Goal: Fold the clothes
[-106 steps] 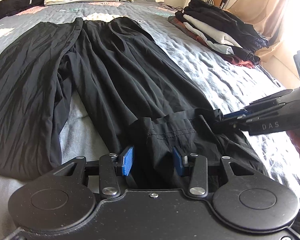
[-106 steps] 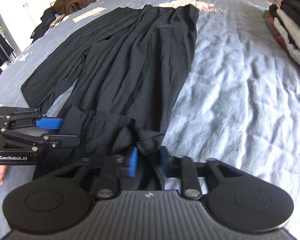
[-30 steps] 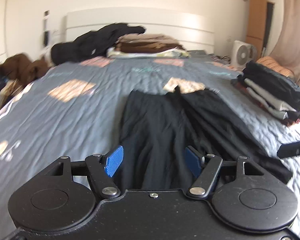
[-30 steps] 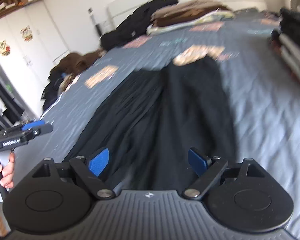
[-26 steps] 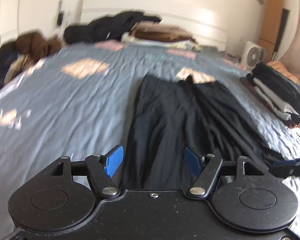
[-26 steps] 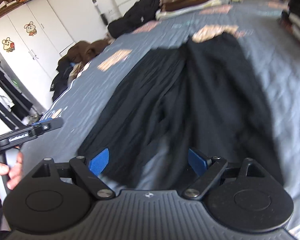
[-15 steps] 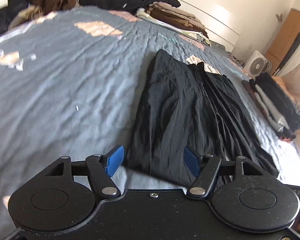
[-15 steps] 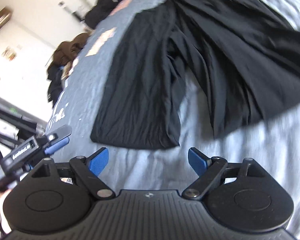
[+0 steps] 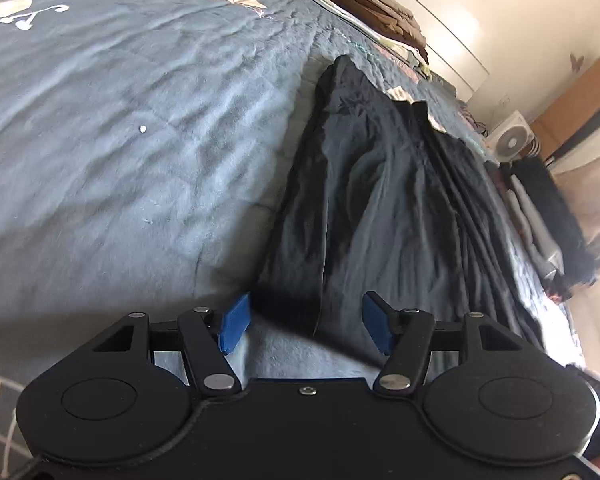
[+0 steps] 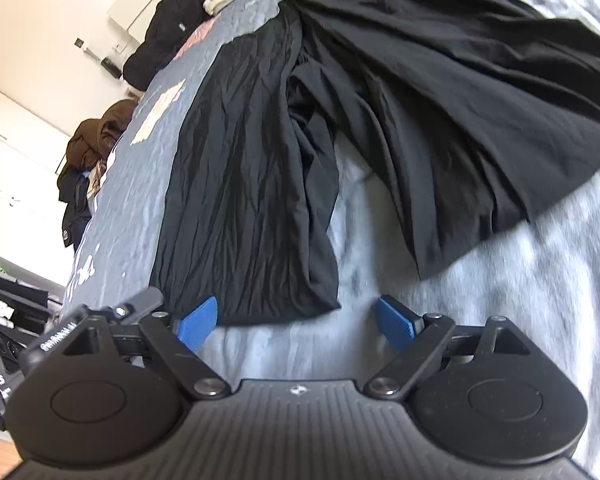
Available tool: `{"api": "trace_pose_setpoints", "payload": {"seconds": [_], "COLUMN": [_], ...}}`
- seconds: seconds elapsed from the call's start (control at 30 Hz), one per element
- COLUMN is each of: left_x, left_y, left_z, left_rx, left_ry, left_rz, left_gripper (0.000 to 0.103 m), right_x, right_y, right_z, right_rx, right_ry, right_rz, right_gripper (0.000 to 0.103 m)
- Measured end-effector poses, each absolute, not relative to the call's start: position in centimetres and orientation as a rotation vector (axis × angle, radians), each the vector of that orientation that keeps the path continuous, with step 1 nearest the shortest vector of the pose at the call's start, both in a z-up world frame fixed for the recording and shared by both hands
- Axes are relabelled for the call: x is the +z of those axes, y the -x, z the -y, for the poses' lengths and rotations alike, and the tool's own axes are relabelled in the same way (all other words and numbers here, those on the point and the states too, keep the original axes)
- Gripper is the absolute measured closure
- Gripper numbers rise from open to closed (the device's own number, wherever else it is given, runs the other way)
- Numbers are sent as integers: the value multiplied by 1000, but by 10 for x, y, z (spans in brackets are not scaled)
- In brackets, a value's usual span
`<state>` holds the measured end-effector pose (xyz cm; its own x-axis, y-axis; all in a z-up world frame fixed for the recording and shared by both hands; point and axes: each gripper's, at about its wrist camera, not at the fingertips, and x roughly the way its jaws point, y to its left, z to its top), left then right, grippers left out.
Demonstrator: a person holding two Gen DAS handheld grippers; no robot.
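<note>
Black trousers [image 10: 260, 152] lie spread on the grey bedspread [image 9: 120, 140], both hems near the bed's close edge. Left gripper [image 9: 306, 328] hangs jaws apart over one leg's hem, gripping nothing. Right gripper [image 10: 296, 324] gapes wide just short of that hem, over bare bedspread between the legs.

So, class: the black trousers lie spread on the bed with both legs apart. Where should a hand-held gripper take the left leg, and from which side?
Grip the black trousers at the near hem of that leg, coming in low from the foot of the bed. The hem is a flat free edge facing the open left hand-held gripper, probably easy to pinch.
</note>
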<state>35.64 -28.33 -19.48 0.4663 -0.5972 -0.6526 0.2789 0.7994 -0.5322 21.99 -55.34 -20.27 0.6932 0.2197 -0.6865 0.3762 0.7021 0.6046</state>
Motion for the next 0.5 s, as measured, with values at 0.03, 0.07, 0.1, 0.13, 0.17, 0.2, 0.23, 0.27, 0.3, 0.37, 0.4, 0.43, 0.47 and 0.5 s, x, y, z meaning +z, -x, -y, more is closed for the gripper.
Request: {"api": "trace_pose_setpoints", "payload": {"seconds": [0.03, 0.07, 0.1, 0.13, 0.17, 0.2, 0.23, 0.27, 0.3, 0.37, 0.4, 0.43, 0.47, 0.5], "left_x": [-196, -197, -198, -198, -199, -200, -201, -202, -202, -201, -201, -201, -201, -202], "left_y": [-356, -357, -358, -359, -361, -363, -365, -366, -368, -367, -367, -367, -366, -366], "left_z": [283, 283, 283, 282, 280, 278, 275, 274, 273, 274, 276, 278, 280, 281], "left_rx": [-553, -551, -547, -540, -535, -530, -526, -525, -526, -534, -540, -542, -539, -530], "left_ry": [390, 400, 408, 420, 437, 455, 473, 488, 497, 495, 487, 477, 467, 458], "left_rz": [-932, -925, -919, -918, -920, -924, -927, -934, -938, -936, -936, -939, -942, -946], "left_gripper": [44, 46, 48, 56, 65, 68, 74, 75, 77, 82, 83, 83, 83, 83], "right_x": [-204, -205, -207, -208, -208, -207, -206, -205, -204, -202, -201, -201, -202, -202], "right_y": [-221, -222, -222, -222, -224, -226, -228, -230, -231, -233, -235, -236, -236, -236], "right_z": [554, 555, 556, 556, 555, 554, 553, 551, 550, 549, 548, 547, 547, 547], "right_rx": [-105, -109, -112, -115, -118, -121, -116, -110, -103, -86, -82, -79, -79, -80], "right_ry": [-815, -819, -822, -821, -815, -809, -799, -789, -786, -784, -783, -783, -786, -789], "right_rz": [-813, -805, -798, -792, -790, -789, -789, -788, -789, -788, -789, -790, -792, -793], "right_gripper": [16, 16, 16, 16, 16, 16, 17, 18, 19, 29, 42, 55, 60, 69]}}
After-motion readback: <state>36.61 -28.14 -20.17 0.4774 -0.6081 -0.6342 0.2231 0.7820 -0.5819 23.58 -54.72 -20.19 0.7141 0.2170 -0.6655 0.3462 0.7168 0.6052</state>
